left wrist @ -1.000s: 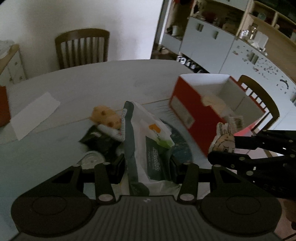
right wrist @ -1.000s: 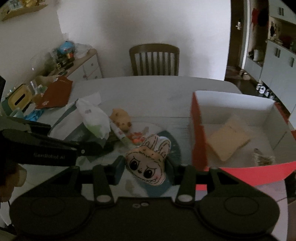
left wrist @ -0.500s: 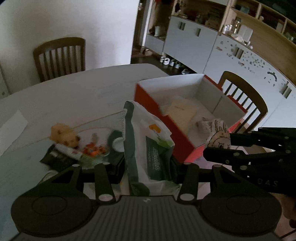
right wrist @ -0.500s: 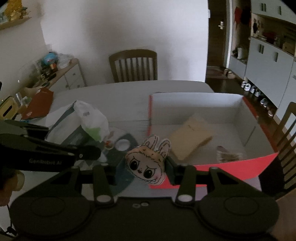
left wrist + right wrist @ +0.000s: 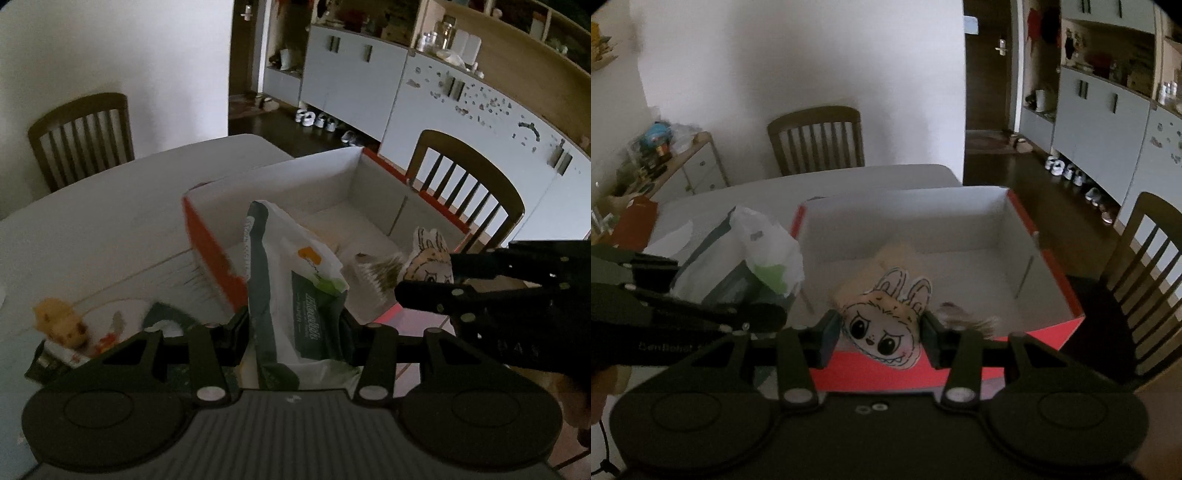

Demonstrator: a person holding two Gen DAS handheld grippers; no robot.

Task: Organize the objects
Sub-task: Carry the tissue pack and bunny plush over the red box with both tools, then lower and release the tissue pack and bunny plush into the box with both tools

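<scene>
Left wrist view: the left gripper is clamped on a crinkled white-and-green plastic wipes packet, held upright between its jaws over the near left corner of the open red cardboard box with white inner walls. The box sits on the pale round table. To the right, the right gripper carries a flat cream bunny-eared cartoon face toy above the box's near edge. Left behind on the table are a small yellow plush figure and some smaller bits beside it, too blurred to name.

Right wrist view: the right gripper pinches the bunny-eared toy by its cheeks, face toward the camera, just over the red front wall. Inside the box lie a tan flat cloth or pad and a small brown bristly thing. The wipes packet hangs at the box's left wall, with the left gripper low beside it.

The step in hand looks like dropping both items into the box. To do it well, carry each gripper further forward past the wall before letting go, so nothing catches on the rim. Aim the toy at bare floor beside the tan pad. The packet is tall and floppy, so lower it and tip it flat rather than release it from height. Keep the two grippers apart as they descend.
</scene>
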